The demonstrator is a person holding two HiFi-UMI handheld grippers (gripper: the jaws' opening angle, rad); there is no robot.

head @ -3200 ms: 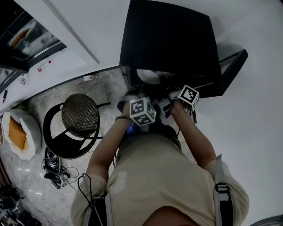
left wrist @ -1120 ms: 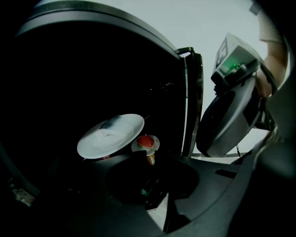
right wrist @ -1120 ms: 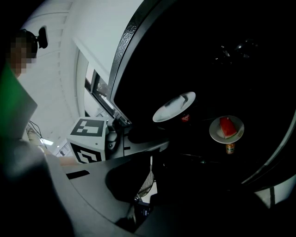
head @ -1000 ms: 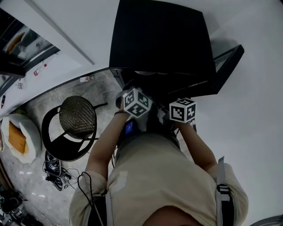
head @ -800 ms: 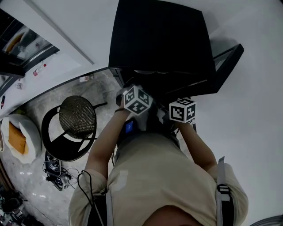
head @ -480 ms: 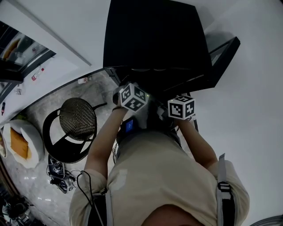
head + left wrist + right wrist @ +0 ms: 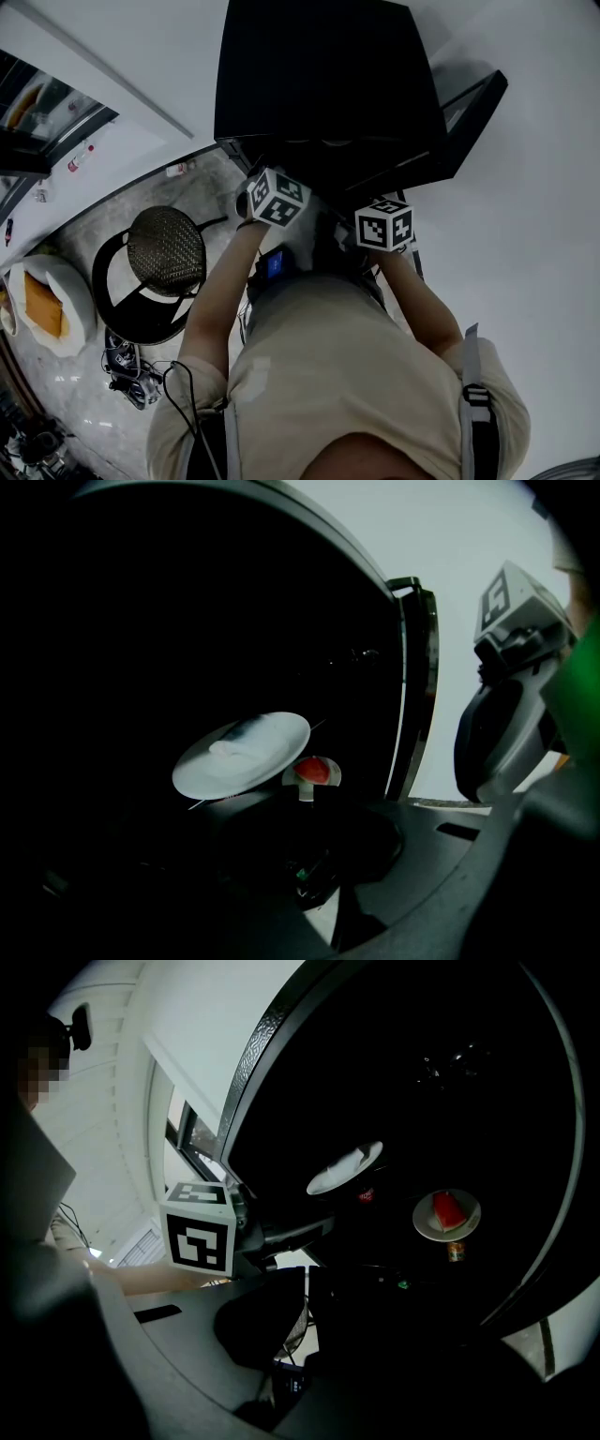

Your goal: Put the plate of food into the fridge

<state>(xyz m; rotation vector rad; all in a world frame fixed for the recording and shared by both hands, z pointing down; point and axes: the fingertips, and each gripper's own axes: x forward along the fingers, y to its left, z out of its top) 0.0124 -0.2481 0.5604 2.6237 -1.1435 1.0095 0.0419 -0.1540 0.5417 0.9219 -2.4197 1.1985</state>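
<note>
Although the plate of food (image 7: 242, 754) was inside the open fridge (image 7: 319, 84) (tilted, beside a dish of watermelon (image 7: 312, 772)), the left gripper (image 7: 300, 850) seemingly clasped its near rim, with the right gripper (image 7: 307, 1283) clenched empty, leaving set-down, release and door-closing.

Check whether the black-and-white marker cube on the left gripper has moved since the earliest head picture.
Yes. The black-and-white marker cube has moved up the picture, closer to the black fridge.

In the fridge (image 7: 328, 75) the plate (image 7: 242, 755) lies left of the dish (image 7: 311, 772); the chair (image 7: 166, 251) stands outside, leftward.
</note>
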